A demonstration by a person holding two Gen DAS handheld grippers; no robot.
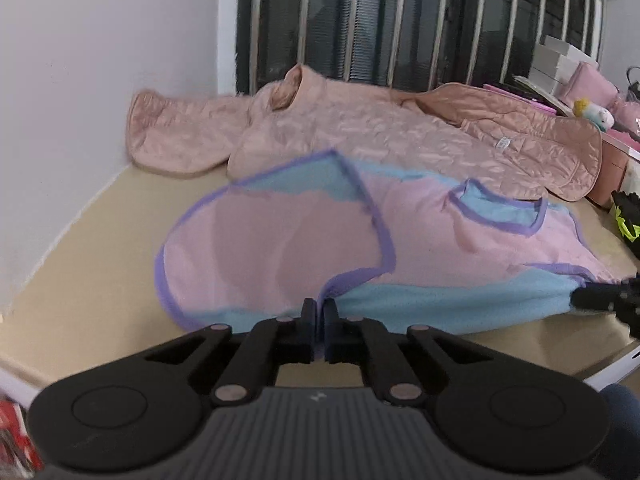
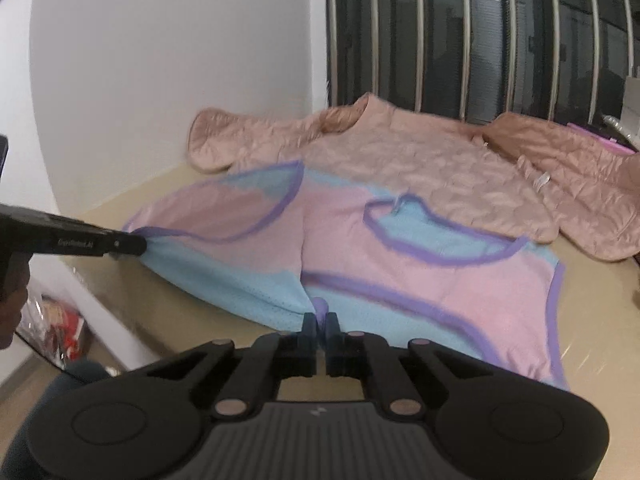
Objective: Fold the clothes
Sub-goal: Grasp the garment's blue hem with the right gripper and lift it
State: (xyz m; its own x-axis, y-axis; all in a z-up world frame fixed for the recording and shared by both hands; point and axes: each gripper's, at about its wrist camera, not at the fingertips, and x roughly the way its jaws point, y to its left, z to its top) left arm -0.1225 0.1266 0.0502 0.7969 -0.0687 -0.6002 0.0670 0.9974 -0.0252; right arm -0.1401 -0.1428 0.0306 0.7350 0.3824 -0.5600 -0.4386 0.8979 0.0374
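From the left wrist camera, the left gripper (image 1: 319, 312) has its jaws pinched together on the near hem of a pink and blue mesh jersey (image 1: 340, 240) trimmed in purple. A thin strip of the fabric shows in the slit between the two black fingers. The jersey spreads out ahead of this gripper on a beige tabletop (image 1: 100, 280). Beyond it, further ahead, a quilted pink jacket (image 1: 380, 136) lies open against the barred window (image 1: 400, 20). Off to the right, the right gripper (image 1: 600, 298) touches the jersey's blue edge.

From the right wrist camera, the right gripper (image 2: 320, 322) is likewise closed tight on the jersey (image 2: 400, 272), gripping the near hem where purple trim meets blue mesh. To its left, the left gripper (image 2: 124, 245) clamps the hem at the garment's side. The jacket (image 2: 440, 164) lies ahead, past the jersey, and the tabletop (image 2: 592, 320) shows to the right.
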